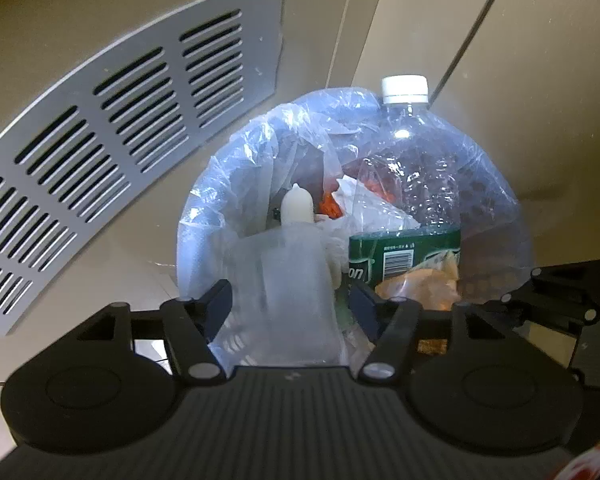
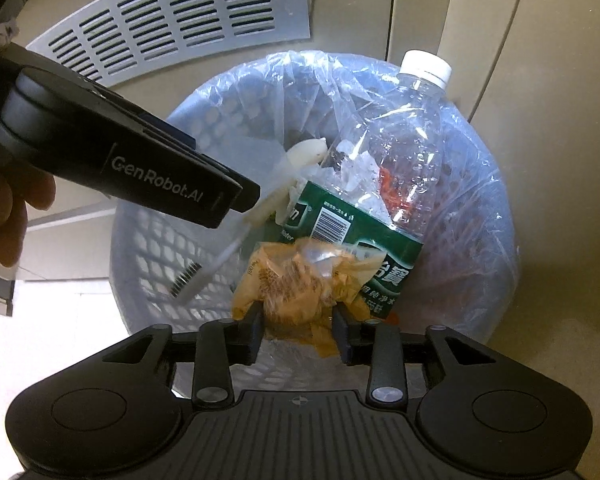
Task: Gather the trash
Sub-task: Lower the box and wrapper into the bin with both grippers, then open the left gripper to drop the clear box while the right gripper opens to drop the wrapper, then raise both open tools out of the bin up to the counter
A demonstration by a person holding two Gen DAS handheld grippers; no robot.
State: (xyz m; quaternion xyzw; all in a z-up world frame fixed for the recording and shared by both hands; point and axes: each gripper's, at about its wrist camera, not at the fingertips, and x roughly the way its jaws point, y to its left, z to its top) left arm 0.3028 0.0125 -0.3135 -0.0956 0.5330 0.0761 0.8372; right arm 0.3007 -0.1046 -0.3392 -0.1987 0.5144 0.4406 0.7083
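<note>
A white lattice bin [image 2: 148, 260] lined with a clear bag [image 1: 204, 216] holds a big clear bottle [image 2: 380, 140] with a green label and white cap [image 1: 404, 88], plus crumpled scraps. My left gripper [image 1: 292, 308] hangs over the bin's near rim. It is open, and a blurred translucent wrapper [image 1: 288, 280] sits between its fingers with a gap at the right pad. The right wrist view shows a white brush-like stick [image 2: 204, 276] below that gripper's [image 2: 236, 204] tip. My right gripper [image 2: 299, 332] is open over the bin, with a crumpled orange wrapper [image 2: 300, 280] loose between its pads.
A grey slotted vent panel [image 1: 120, 120] lies against the beige surface left of the bin [image 2: 180, 12]. Beige panels with dark seams stand behind the bin. A person's hand [image 2: 0, 208] holds the left gripper. The right gripper's body [image 1: 560, 296] shows at the right edge.
</note>
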